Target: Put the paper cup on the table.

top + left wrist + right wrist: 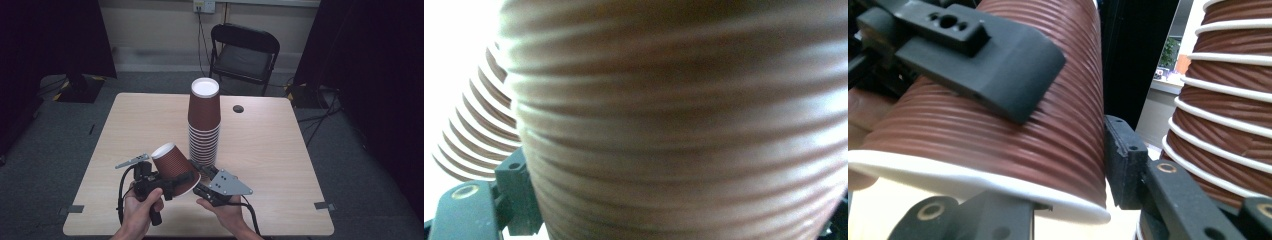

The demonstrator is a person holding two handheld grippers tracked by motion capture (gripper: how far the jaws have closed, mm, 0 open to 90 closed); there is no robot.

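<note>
Held tilted above the table's near edge is a brown ribbed paper cup (172,162) (674,125) (998,140), white base up-left and white rim down-right. My left gripper (181,181) is shut on it; one of its fingers (993,70) lies pressed on the cup's outer wall. My right gripper (202,180) (1048,175) reaches in from the right. Its jaws straddle the cup near the rim, one under the rim and one close beside the wall, with no clear press. Just behind stands a tall stack of upturned cups (204,125) (474,125) (1228,100).
The light wooden table (125,130) has a small dark round hole (238,108) toward its far right. A black folding chair (244,50) stands beyond the far edge. Dark curtains hang at both sides. Cables trail from both grippers.
</note>
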